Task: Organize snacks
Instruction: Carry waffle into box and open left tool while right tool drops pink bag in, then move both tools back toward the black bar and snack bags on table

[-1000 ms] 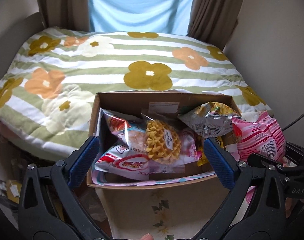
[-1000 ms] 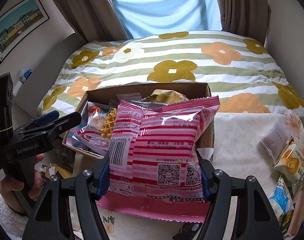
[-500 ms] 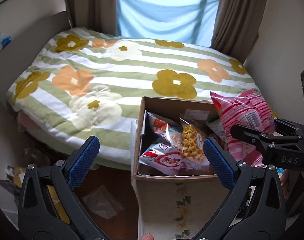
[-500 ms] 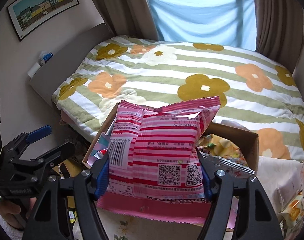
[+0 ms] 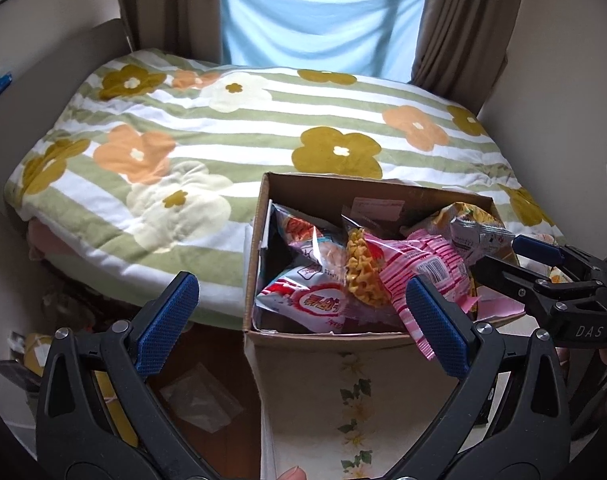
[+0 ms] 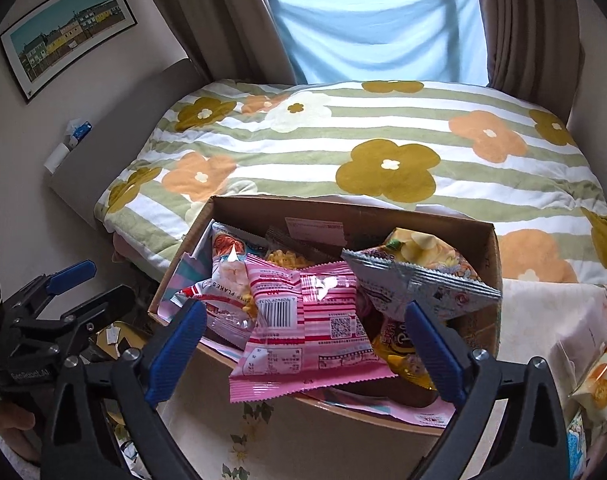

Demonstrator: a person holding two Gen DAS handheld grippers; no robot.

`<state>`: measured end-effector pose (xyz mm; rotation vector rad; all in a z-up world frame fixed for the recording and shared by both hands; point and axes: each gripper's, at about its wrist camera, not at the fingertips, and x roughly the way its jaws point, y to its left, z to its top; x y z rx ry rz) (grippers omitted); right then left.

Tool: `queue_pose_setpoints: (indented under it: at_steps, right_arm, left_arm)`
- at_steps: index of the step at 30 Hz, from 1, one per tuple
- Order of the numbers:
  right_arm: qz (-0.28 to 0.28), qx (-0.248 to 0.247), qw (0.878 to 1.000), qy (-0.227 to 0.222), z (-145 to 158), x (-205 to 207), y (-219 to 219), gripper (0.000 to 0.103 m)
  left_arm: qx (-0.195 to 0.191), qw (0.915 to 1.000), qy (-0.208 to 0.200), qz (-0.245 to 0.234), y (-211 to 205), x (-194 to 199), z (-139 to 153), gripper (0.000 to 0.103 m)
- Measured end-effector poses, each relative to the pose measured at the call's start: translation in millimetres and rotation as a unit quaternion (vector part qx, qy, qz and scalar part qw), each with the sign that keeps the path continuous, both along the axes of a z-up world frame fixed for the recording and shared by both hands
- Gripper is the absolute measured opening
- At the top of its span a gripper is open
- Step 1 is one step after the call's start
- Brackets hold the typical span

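A cardboard box full of snack packets stands on a floral cloth by the bed; it also shows in the left wrist view. A pink striped packet lies on top of the pile, overhanging the box's near edge, and appears in the left wrist view. My right gripper is open just behind it, with the packet loose between the jaws. My left gripper is open and empty at the box's near left corner.
A flowered, striped bed lies beyond the box. More snack packets lie on the cloth at the right. Clutter sits on the floor left of the box. Curtains and a window are behind.
My right gripper opened and let go of the pink striped packet, which now lies on the pile in the box. My left gripper shifted a little toward the box.
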<state>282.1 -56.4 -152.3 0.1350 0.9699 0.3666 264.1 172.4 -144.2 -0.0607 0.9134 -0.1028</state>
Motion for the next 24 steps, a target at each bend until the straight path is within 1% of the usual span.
queue_pose_setpoints:
  at_steps: [8,17,24]
  right_arm:
    - [-0.041,0.0,0.999,-0.004,13.9,-25.0,-33.4,0.099]
    - [-0.108,-0.011,0.994,-0.018,38.0,-70.4,-73.5,0.099]
    - [-0.145,-0.028,0.989,-0.023,48.8,-107.2,-112.5,0.099]
  left_arm:
    - [-0.007,0.9993,-0.01,-0.036,-25.1,-10.2,9.9,0.103]
    - [-0.015,0.995,-0.023,-0.096,-64.6,-30.5,25.4,0.103]
    - [-0.02,0.9925,-0.029,-0.117,-95.8,-54.1,30.5,0.103]
